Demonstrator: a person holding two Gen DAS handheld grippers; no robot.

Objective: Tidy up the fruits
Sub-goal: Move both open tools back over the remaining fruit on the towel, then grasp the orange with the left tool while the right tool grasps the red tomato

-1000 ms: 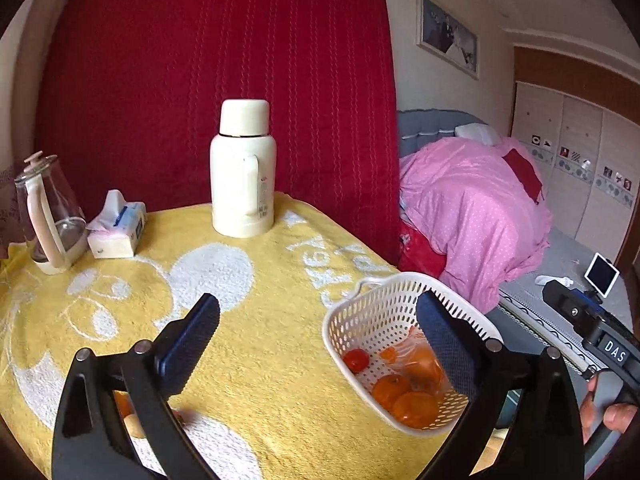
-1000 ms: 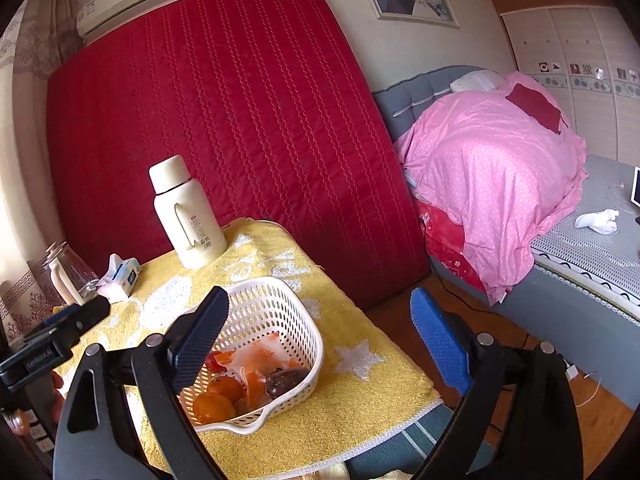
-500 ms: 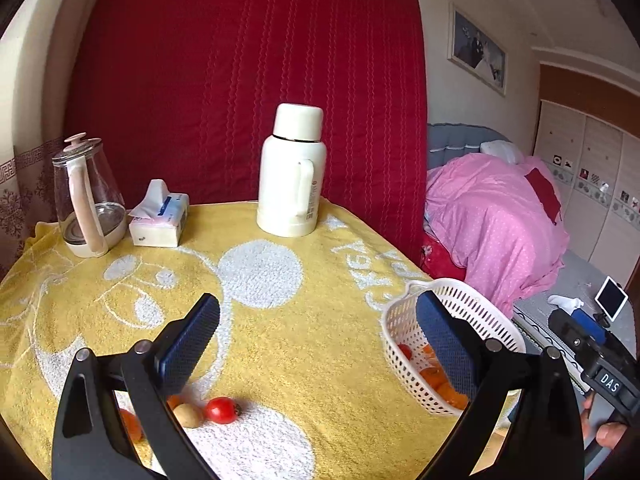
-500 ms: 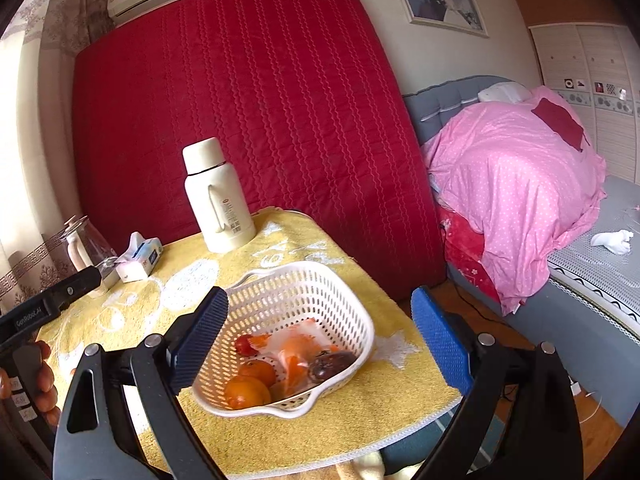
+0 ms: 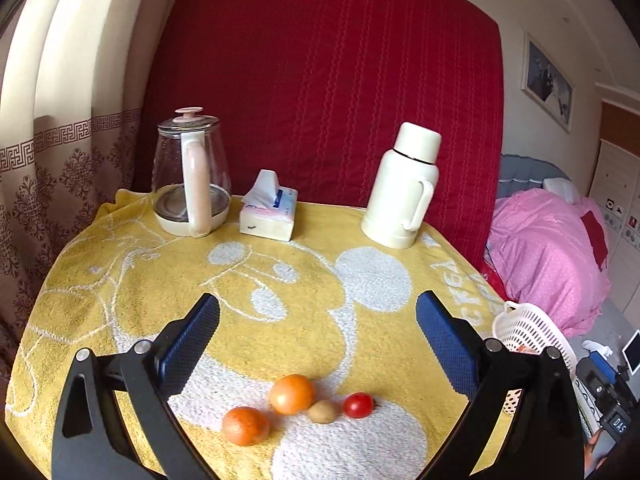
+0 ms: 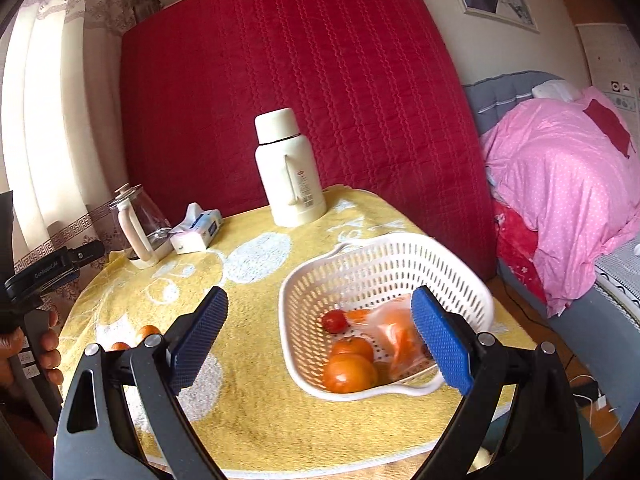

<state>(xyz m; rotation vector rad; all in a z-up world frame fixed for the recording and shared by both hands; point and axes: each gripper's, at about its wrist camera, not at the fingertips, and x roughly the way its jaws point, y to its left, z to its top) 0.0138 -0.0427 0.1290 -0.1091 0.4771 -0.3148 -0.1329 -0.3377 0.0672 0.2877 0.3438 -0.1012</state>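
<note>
Four loose fruits lie in a tight row just below the left gripper (image 5: 318, 338), whose fingers are spread wide and empty: an orange (image 5: 291, 394), a second orange (image 5: 245, 425), a small brown fruit (image 5: 322, 411) and a tomato (image 5: 359, 405). Closing on one could nudge its touching neighbour, rolling it along the bench (image 5: 120, 280) towards the near edge. The right gripper (image 6: 319, 338), equally wide and empty, hangs before the white basket (image 6: 384, 264), well right of the left fingers, so a careless sweep may clip its rim.

bare yellow cloth (image 5: 132, 292) lies open mid-table; kettle (image 5: 190, 172), tissue box (image 5: 269, 212) and flask (image 5: 404, 188) line the far edge
</note>
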